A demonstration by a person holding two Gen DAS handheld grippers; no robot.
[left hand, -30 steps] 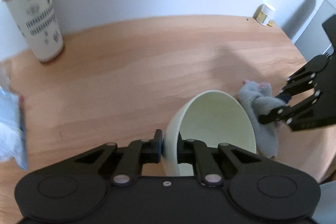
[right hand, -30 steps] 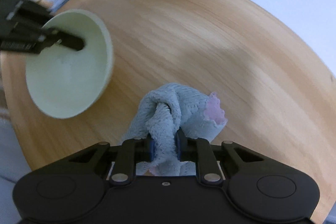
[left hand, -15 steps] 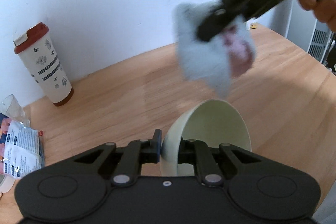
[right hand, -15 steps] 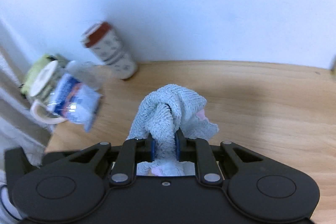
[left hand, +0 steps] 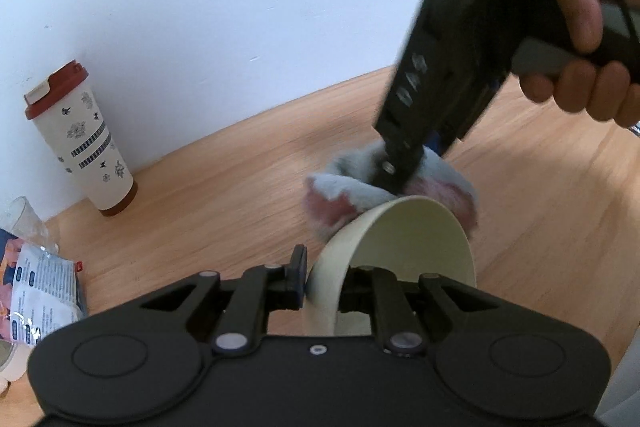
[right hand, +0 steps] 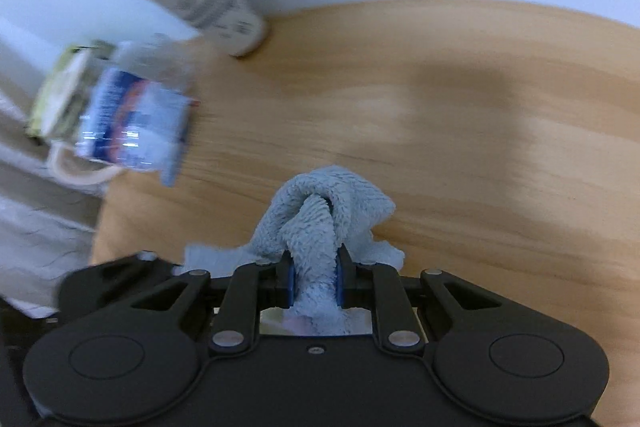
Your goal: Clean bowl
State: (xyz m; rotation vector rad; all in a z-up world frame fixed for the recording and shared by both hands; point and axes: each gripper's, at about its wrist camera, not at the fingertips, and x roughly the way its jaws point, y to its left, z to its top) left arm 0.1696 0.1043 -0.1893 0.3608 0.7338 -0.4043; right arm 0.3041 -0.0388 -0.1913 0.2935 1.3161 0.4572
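Pale green bowl (left hand: 404,247), tipped on its side, open mouth facing away from the left gripper (left hand: 324,281). One finger sits outside the wall, the other inside, pinched closed on the rim. The bowl is held clear above the wooden table (left hand: 224,195), probably so the inside is presented to the cloth.

Grey cloth (left hand: 360,187) with pink patches, bunched at the far upper rim of the bowl, touching or just behind it; cannot tell which. Right gripper (right hand: 313,281) has its fingers closed on a twisted fold of that cloth, the loose ends spilling to either side. In the left wrist view it comes down steeply from above, a bare hand (left hand: 592,39) on its handle. Judgement: the wiping stroke is about to start or only just begun; the cloth is at the rim, not down in the hollow.

Further out: a white tumbler (left hand: 82,141) with a red lid by the wall, a crumpled packet (left hand: 40,283) at the left table edge. Right wrist view is motion-blurred.
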